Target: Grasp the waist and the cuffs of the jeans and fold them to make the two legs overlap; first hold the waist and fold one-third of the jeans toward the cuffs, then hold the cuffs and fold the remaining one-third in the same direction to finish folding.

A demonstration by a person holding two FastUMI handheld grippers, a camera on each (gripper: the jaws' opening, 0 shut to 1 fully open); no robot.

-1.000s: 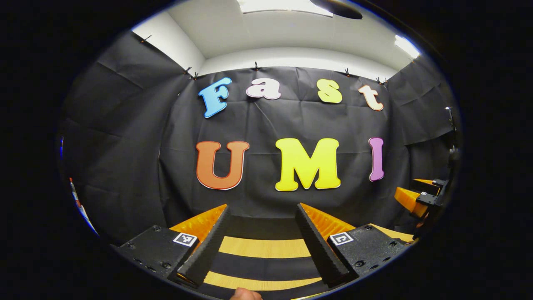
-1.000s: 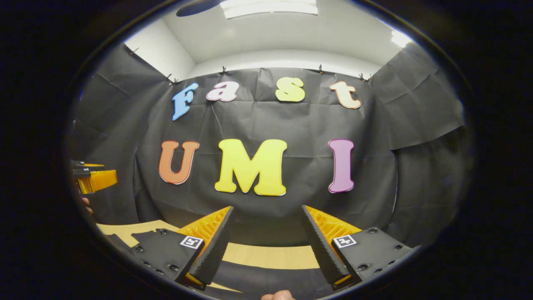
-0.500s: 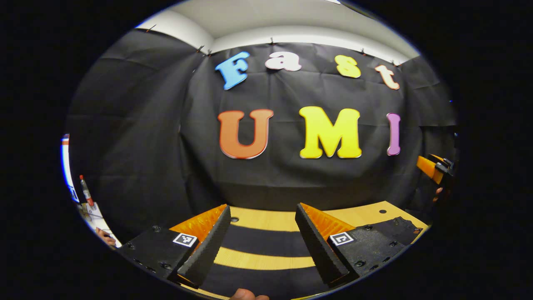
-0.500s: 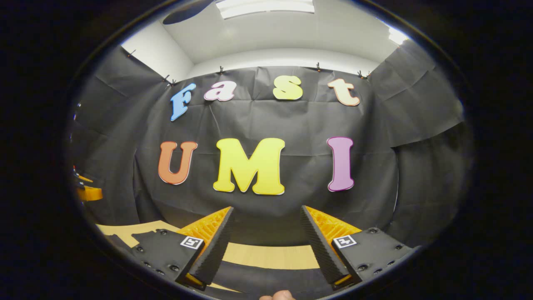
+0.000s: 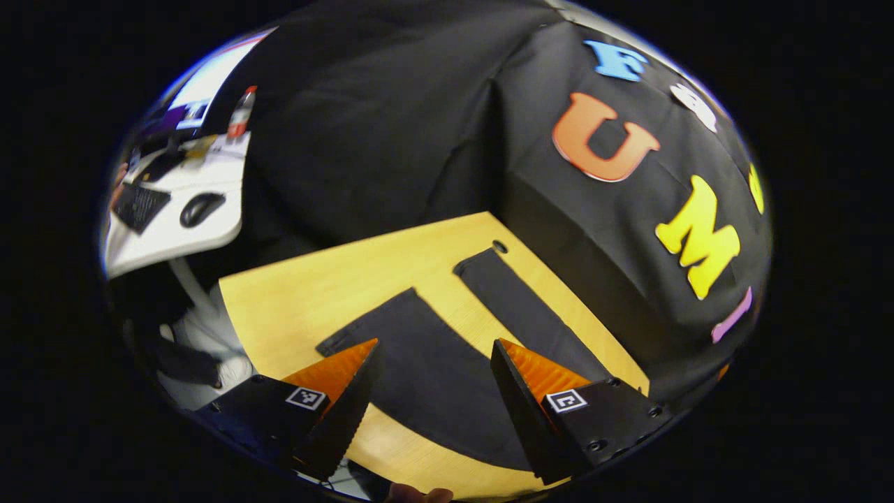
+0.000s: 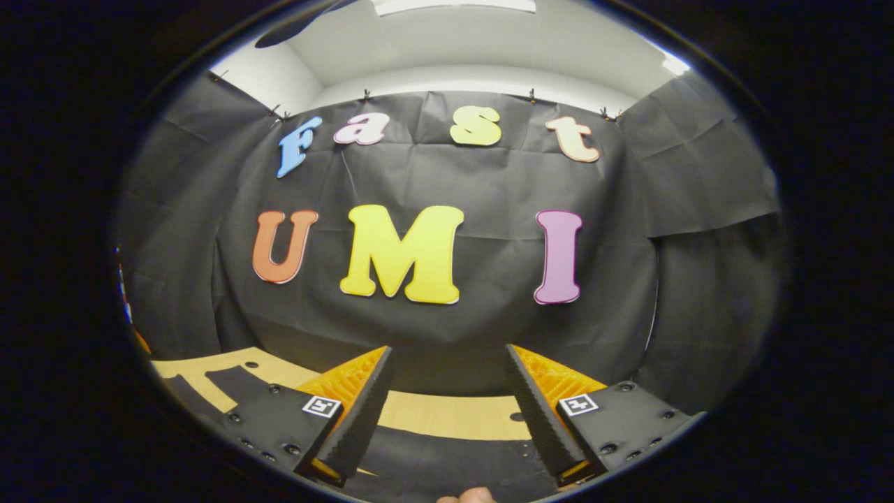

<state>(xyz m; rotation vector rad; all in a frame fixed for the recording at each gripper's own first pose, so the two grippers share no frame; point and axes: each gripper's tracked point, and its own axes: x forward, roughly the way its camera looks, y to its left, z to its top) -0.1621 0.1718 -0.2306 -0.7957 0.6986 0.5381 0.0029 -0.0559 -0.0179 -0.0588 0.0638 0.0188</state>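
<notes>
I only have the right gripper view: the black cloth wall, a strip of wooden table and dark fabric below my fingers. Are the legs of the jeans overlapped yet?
Observer: No. In the left gripper view the dark jeans lie flat on the yellow wooden table. The two legs are spread apart, with a wedge of bare tabletop between them.
Operator: Where does a cuff end?
Observer: One narrow leg's cuff ends right beside a small round hole in the tabletop, near the table's far edge.
Operator: Is the left gripper holding anything?
Observer: No. The left gripper is open. Flat fabric shows between its fingers, and nothing is pinched.
</notes>
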